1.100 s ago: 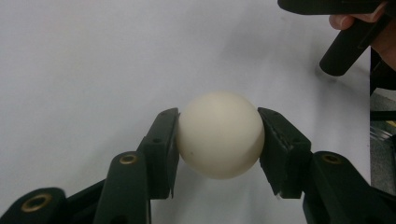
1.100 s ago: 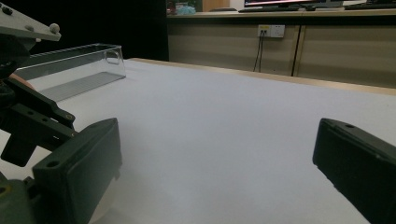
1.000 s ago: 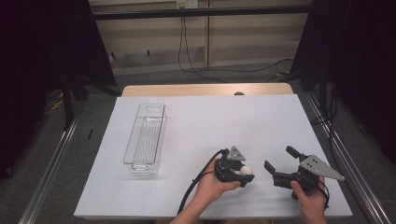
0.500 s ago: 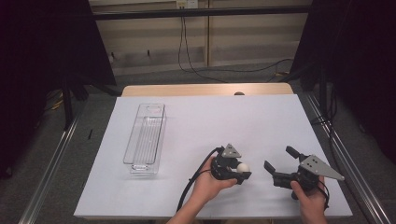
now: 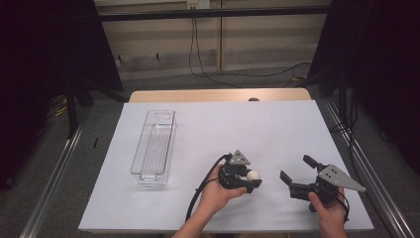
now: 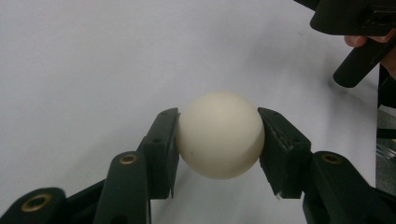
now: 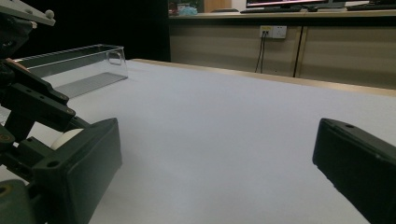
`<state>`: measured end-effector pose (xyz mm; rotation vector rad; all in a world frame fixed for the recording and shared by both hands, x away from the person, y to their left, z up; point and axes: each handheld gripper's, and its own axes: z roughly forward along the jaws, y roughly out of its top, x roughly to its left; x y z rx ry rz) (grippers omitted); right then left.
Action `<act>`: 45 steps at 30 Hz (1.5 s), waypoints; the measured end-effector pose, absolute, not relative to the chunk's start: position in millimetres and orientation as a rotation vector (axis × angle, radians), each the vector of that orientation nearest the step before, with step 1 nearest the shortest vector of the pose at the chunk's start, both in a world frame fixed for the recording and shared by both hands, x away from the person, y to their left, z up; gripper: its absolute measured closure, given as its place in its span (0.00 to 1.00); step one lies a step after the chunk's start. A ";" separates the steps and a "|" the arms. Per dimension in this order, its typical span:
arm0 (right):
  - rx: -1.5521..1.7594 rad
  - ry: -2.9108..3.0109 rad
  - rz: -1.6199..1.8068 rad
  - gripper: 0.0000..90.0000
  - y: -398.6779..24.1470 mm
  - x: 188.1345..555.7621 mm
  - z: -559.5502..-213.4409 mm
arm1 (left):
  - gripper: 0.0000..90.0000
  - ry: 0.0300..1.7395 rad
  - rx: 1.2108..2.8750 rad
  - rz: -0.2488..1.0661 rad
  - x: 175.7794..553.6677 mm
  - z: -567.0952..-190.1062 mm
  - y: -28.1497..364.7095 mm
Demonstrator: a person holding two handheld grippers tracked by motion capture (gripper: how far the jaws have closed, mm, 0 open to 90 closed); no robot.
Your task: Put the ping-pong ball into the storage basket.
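Note:
A cream-white ball [image 6: 219, 135] is pinched between the two black jaws of my left gripper [image 6: 218, 128], just above the white table. In the high view the left gripper [image 5: 247, 177] sits at the front centre of the table with the ball [image 5: 253, 175] at its tip, pointing right. My right gripper [image 5: 295, 167] rests a short way to the right, jaws spread wide with nothing between them, facing the ball. In the right gripper view its jaws [image 7: 215, 154] frame bare table, and the ball [image 7: 65, 137] peeks out behind the left jaw.
A long clear plastic tray [image 5: 153, 146] lies empty on the left half of the table; its far end [image 7: 79, 65] shows in the right gripper view. The white sheet [image 5: 247, 124] covers the table, with a wooden strip at the back edge.
My left gripper, still holding the ball, has drifted slightly to the left and away from the front edge. The right gripper has stayed put.

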<state>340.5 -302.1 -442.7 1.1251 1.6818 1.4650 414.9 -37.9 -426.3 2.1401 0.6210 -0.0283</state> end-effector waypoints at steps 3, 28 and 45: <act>1.126 1.679 1.465 0.01 -302.0 340.3 -442.6 | 0.57 0.628 2.147 -0.016 416.1 -423.6 -34.8; 1.112 1.674 1.471 0.01 -301.6 339.6 -442.4 | 0.57 0.662 2.119 -0.009 421.7 -417.3 -18.4; 1.110 1.670 1.466 0.01 -301.0 339.4 -442.5 | 0.57 0.701 2.123 0.004 424.3 -413.3 -8.1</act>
